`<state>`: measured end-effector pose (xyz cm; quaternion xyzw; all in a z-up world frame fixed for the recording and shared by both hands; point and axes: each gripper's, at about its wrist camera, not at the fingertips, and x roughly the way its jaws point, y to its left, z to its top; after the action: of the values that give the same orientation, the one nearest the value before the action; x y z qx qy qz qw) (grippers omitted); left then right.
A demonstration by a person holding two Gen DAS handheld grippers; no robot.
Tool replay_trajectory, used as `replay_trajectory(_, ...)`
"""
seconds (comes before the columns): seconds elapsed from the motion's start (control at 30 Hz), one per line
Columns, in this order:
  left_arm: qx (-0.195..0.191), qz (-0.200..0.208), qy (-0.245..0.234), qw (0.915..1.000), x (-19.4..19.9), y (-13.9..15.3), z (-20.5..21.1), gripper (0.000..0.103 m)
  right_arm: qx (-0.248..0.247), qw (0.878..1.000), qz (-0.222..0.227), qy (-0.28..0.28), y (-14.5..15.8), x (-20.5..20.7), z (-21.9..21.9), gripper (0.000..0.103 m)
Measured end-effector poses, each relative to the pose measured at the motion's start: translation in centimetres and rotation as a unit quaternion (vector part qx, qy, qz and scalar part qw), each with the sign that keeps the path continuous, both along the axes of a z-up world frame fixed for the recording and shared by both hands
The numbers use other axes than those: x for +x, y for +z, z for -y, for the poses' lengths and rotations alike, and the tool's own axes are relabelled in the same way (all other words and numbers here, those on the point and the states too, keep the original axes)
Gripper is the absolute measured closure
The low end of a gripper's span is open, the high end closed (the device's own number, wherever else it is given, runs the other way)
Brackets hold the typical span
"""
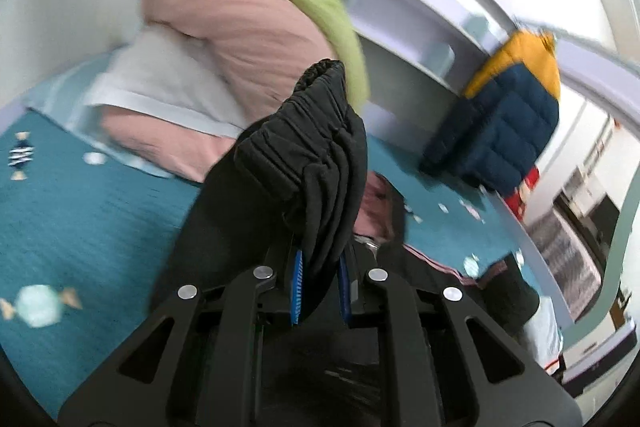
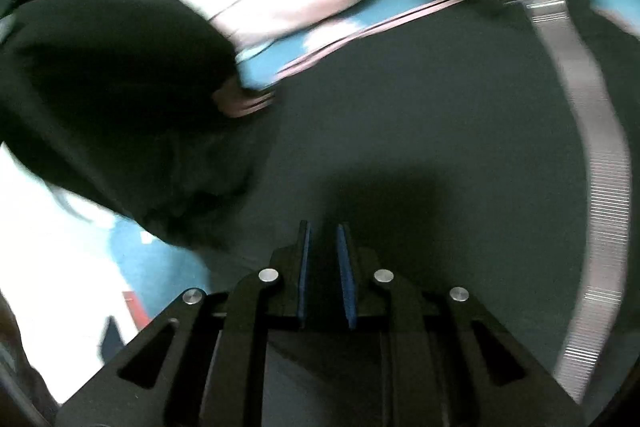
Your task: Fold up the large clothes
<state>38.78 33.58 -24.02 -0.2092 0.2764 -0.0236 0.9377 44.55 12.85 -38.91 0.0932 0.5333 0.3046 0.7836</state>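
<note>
Left gripper (image 1: 320, 287) clamped on the gathered cuff of the black jacket (image 1: 304, 155), lifted above the teal bed (image 1: 80, 211). Right gripper (image 2: 324, 275) narrowly parted over the dark jacket body, holding nothing visible. Risk: thick bunched cuff slipping out if pulled fast. Pink quilt (image 1: 224, 27) at 11 o'clock and blue-yellow coat (image 1: 508, 111) at 2 o'clock crowding the far edge; free room at 9 o'clock.
</note>
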Motion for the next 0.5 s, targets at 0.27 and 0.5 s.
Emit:
replay_trajectory(0.27,0.035,-0.097,-0.048,0.9935,8.8,-9.6,17.1,0.089,-0.146,0.971,0.091,-0.166,5.5,-2.7,24.6,0.088)
replay_trajectory(0.5,0.106,-0.23,-0.072,0.9648,11.8,-20.5,22.6,0.089,-0.161,0.939,0.119,-0.28,8.9,-5.6,37.7,0.082)
